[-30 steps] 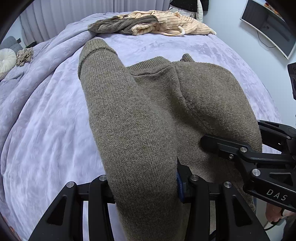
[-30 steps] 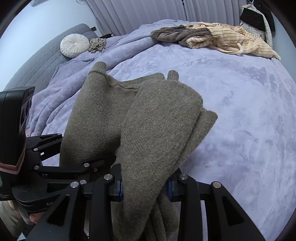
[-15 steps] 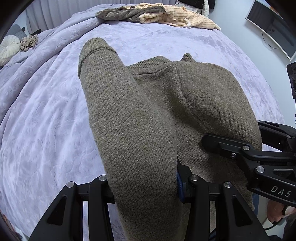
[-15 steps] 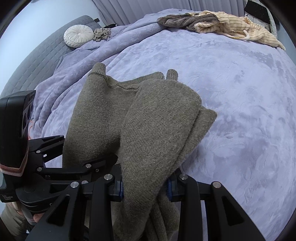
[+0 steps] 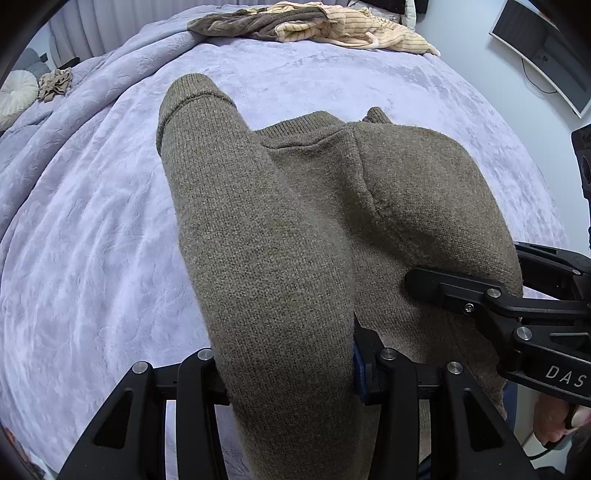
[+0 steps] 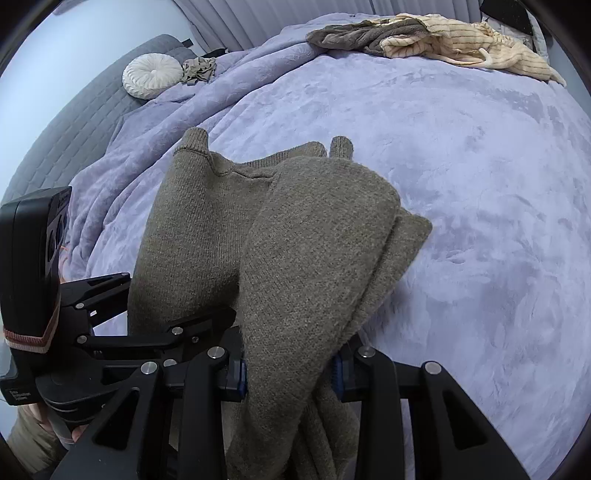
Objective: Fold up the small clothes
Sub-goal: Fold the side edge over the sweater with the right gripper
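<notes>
An olive-green knitted sweater [image 5: 332, 221] lies partly on the lilac bed cover [image 5: 92, 221], its near end lifted by both grippers. My left gripper [image 5: 288, 373] is shut on the sweater's left side; the cloth drapes over its jaws. My right gripper [image 6: 288, 369] is shut on the sweater's [image 6: 314, 258] right side, with a fold bunched over it. The right gripper also shows in the left wrist view [image 5: 480, 299], and the left gripper in the right wrist view [image 6: 177, 332], close beside each other. A sleeve cuff [image 5: 192, 96] points away at the far left.
A pile of clothes, brown and cream-striped [image 5: 314, 22], lies at the bed's far edge. A round white cushion [image 6: 151, 79] and a small crumpled cloth [image 6: 199, 68] lie far left by a grey headboard. A monitor [image 5: 546, 51] hangs on the right wall.
Both grippers have moved with the sweater; the views tilt further down toward the bed and the far pile slides toward the top edge. Both stay shut on the sweater.
</notes>
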### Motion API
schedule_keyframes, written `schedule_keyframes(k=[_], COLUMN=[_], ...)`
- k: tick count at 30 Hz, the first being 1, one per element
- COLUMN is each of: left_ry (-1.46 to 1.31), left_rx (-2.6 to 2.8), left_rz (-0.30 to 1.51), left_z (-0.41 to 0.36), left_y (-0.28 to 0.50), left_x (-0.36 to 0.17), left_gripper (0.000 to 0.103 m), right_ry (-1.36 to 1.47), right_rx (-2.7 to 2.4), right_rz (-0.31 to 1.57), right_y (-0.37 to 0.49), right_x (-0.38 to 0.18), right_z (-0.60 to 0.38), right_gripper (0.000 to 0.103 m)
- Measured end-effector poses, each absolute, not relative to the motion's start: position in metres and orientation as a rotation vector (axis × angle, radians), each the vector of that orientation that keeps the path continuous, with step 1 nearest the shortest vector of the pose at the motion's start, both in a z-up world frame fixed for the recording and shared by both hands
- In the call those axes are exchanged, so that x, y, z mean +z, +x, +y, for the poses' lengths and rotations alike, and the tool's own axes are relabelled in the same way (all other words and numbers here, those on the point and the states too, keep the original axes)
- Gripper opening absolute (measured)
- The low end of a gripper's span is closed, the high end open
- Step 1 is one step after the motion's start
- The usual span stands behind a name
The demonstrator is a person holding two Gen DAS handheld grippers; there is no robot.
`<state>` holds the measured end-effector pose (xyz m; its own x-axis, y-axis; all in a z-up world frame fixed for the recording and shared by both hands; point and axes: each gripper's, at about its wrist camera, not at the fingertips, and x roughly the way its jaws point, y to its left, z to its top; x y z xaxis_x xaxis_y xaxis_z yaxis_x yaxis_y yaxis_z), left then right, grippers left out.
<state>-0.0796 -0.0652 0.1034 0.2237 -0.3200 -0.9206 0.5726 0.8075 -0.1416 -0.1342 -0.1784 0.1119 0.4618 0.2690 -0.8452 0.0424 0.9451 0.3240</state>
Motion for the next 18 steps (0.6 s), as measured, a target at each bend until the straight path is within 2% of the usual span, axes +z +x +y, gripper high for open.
schedule_keyframes(k=[13,18], left_ry=[0.229,0.199], left_rx=[-0.634,-0.642], left_rz=[1.215,1.223], left_z=[-0.062,-0.057], left_y=[-0.076,-0.072], left_x=[0.090,0.102], left_gripper=[0.047,0.047], right_ry=[0.337,0.342], right_rx=[0.138,0.136], right_rz=[1.100,1.092], right_y=[-0.136,-0.138], right_x=[0.103,0.116], right_z=[-0.179,-0.176], right_gripper=[0.035,0.035])
